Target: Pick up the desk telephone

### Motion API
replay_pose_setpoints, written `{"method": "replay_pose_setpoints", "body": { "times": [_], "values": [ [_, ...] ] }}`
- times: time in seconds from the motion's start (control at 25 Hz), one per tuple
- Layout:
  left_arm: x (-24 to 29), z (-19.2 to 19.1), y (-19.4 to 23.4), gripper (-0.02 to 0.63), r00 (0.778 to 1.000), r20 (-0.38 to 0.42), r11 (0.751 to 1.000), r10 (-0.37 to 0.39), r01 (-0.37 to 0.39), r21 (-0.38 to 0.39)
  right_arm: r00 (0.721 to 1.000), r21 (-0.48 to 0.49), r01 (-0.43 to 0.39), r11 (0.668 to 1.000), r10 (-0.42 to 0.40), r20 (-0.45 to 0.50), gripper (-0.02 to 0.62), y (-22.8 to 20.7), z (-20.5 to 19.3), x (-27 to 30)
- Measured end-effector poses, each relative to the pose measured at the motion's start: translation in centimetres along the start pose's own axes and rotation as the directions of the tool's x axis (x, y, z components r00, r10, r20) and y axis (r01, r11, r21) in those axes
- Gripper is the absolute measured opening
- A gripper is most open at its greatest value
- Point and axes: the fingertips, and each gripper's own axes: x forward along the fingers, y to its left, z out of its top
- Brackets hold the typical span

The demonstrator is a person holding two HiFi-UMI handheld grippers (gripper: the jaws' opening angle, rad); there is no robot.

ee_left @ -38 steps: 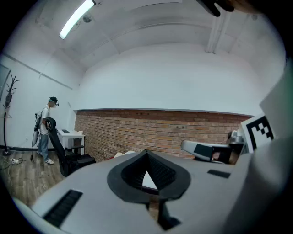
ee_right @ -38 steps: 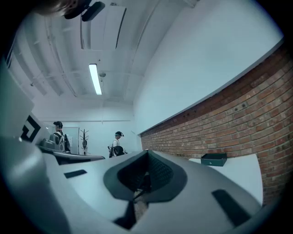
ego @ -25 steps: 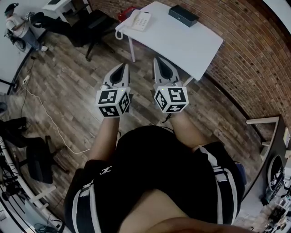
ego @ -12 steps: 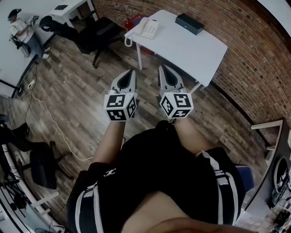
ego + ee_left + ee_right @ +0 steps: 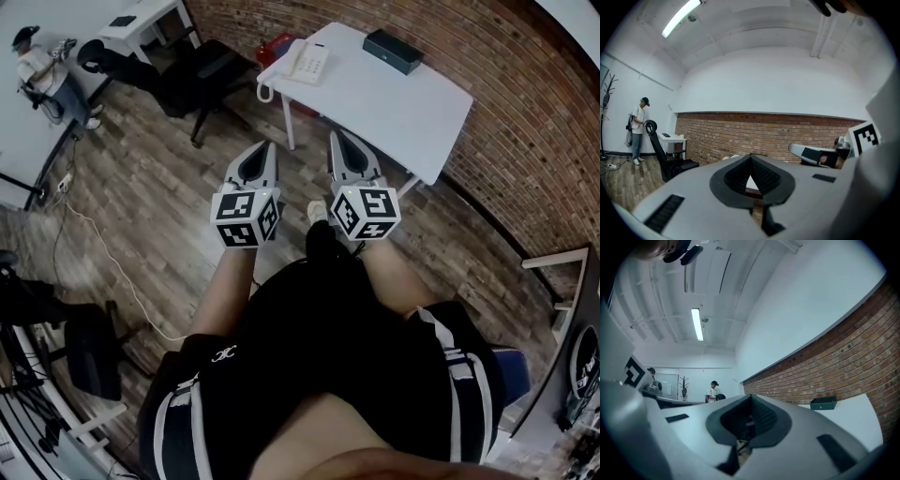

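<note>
1. While both claws hang over the floor short of the bench (image 5: 398, 108), the phone (image 5: 307, 61) sits on its far left corner, close to the edge and well apart from either claw.
2. Left claw (image 5: 751, 157): clenched, with nothing between the jaws.
3. Right claw (image 5: 751, 398): likewise clenched and empty, held beside the left one and aimed toward the bench.
4. Only a dark box (image 5: 394, 50) shares the bench, at its far end and well apart from the phone, so the approach looks clear.
5. Handling, as I judge it: the phone is a hard, smooth plastic shell, stiff and probably fairly light, so pads may slide on it.
6. Its handset (image 5: 297, 58) seems to rest loose on the base, and a coiled cord (image 5: 265, 87) droops over the bench edge; tilting the base could spill the handset, and the cord may drag or snag.
7. Where to hold: I would open both claws and pinch the base low on its two opposite sides, keeping it level, or let one claw span handset and base together.
</note>
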Motion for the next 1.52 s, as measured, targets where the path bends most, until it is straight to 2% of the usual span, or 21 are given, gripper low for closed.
{"method": "replay_pose_setpoints", "body": {
  "times": [0.28, 0.52, 0.76, 1.0, 1.24, 1.44, 1.52],
  "values": [
    [5.8, 0.9, 3.3, -0.002, 0.999, 0.028, 1.000, 0.024, -0.024, 0.006, 1.000, 0.002, -0.005, 1.000, 0.005, -0.005, -0.002, -3.3, -1.0, 6.4],
    [12.2, 0.6, 6.1, -0.002, 1.000, -0.004, 1.000, 0.022, -0.022, 0.016, 0.999, 0.064, -0.001, 0.998, 0.004, -0.038, -0.002, -6.7, -2.6, 12.6],
    [18.7, 1.4, 10.0, -0.002, 0.998, -0.003, 0.998, 0.061, -0.061, -0.005, 0.998, 0.017, -0.002, 1.000, 0.003, -0.059, -0.002, -9.3, -2.8, 19.4],
    [25.8, 1.7, 12.3, -0.002, 0.997, -0.050, 0.998, 0.057, -0.059, -0.034, 0.994, 0.043, -0.005, 0.999, 0.010, -0.113, -0.002, -13.2, -3.8, 26.0],
    [33.5, 1.1, 14.0, -0.002, 0.992, -0.113, 0.998, 0.046, -0.050, -0.030, 0.985, 0.073, -0.007, 0.997, 0.020, -0.173, -0.002, -17.5, -6.0, 32.6],
    [39.2, 2.2, 15.3, -0.002, 0.990, -0.137, 0.994, 0.017, -0.031, -0.103, 0.977, 0.088, -0.004, 0.996, 0.023, -0.210, -0.002, -21.1, -6.8, 37.3],
    [40.9, 2.5, 15.9, -0.002, 0.989, -0.144, 0.994, 0.034, -0.047, -0.094, 0.975, 0.097, 0.001, 0.995, 0.021, -0.223, -0.002, -22.5, -7.2, 38.8]
  ]
}}
